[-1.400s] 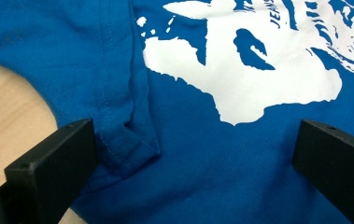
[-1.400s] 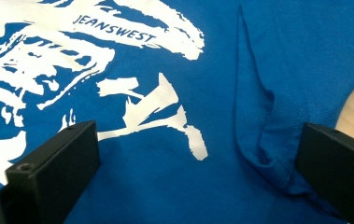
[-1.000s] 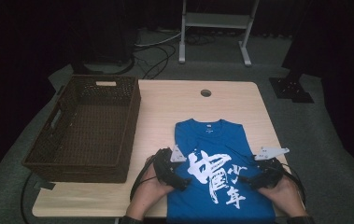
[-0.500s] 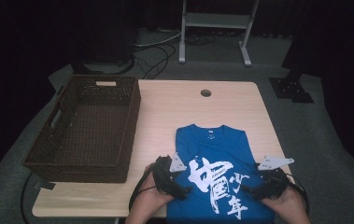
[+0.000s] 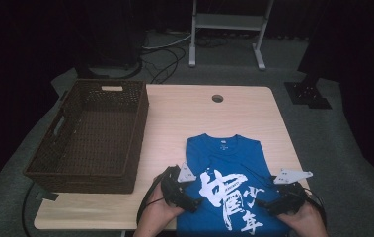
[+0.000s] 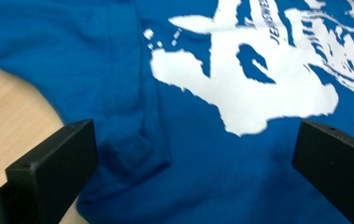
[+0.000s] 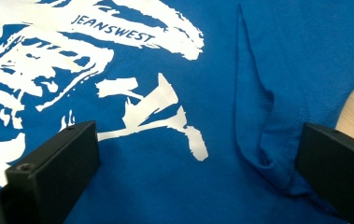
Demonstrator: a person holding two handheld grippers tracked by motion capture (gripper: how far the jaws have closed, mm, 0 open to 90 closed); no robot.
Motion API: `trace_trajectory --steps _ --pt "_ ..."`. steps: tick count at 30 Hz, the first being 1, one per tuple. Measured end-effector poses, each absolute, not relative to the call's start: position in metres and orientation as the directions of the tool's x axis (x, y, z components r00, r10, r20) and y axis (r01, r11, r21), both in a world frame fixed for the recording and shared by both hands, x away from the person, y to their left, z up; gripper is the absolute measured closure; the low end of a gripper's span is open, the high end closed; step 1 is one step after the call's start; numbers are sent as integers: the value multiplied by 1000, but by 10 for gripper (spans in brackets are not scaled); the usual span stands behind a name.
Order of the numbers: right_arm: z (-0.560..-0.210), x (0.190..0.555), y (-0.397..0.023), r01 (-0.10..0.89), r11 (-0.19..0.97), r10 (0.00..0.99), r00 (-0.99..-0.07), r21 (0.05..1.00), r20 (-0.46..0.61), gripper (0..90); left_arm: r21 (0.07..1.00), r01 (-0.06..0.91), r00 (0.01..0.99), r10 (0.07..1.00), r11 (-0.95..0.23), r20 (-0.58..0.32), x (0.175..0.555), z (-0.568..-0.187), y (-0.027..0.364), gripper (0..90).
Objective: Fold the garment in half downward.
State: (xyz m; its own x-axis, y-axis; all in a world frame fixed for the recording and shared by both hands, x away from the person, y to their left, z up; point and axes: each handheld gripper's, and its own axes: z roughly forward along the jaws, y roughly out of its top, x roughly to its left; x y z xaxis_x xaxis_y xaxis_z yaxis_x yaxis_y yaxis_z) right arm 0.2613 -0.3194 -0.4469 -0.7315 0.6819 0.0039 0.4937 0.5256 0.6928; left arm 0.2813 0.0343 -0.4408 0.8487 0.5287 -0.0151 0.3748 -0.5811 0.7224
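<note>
A blue T-shirt (image 5: 226, 163) with a white print lies flat at the table's near right, sleeves folded in. My left gripper (image 5: 194, 203) hovers over its left edge, jaws wide apart with nothing between them. In the left gripper view the blue T-shirt (image 6: 202, 154) and its folded sleeve hem (image 6: 135, 154) lie between the two black jaws. My right gripper (image 5: 268, 205) sits over the shirt's right side, open as well. The right gripper view has the T-shirt print (image 7: 132, 107) and a creased sleeve fold (image 7: 268, 144) under the jaws.
A dark woven basket (image 5: 63, 170) stands on the left of the wooden table (image 5: 184, 113). A round cable hole (image 5: 217, 98) is near the far edge. Beyond the table are a metal stand (image 5: 226, 22), cables and grey carpet.
Both grippers have slid toward the near edge along the shirt's sides. The shirt has shifted slightly nearer too.
</note>
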Motion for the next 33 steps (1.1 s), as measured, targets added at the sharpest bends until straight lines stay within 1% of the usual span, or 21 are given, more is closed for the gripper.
trace_trajectory --steps 4,12,14,21,24,33 --pt "-447 261 -319 493 526 682 -732 693 4 0 734 376 844 536 -565 -19 296 -437 38 0" --pt "-447 261 -320 492 525 681 -732 694 3 0 755 349 838 545 -554 12 329 -426 44 0" --pt "-447 261 -320 492 525 682 -732 695 3 0 762 349 840 543 -545 3 338 -426 45 0" --pt "-447 261 -320 492 525 681 -732 694 4 0 776 345 837 548 -527 0 372 -422 43 0" --pt "-447 261 -320 489 526 679 -735 696 3 0 774 337 839 544 -536 12 389 -420 42 0" --pt "-447 262 -325 483 536 668 -744 692 3 0 765 345 841 541 -544 6 422 -429 41 0"
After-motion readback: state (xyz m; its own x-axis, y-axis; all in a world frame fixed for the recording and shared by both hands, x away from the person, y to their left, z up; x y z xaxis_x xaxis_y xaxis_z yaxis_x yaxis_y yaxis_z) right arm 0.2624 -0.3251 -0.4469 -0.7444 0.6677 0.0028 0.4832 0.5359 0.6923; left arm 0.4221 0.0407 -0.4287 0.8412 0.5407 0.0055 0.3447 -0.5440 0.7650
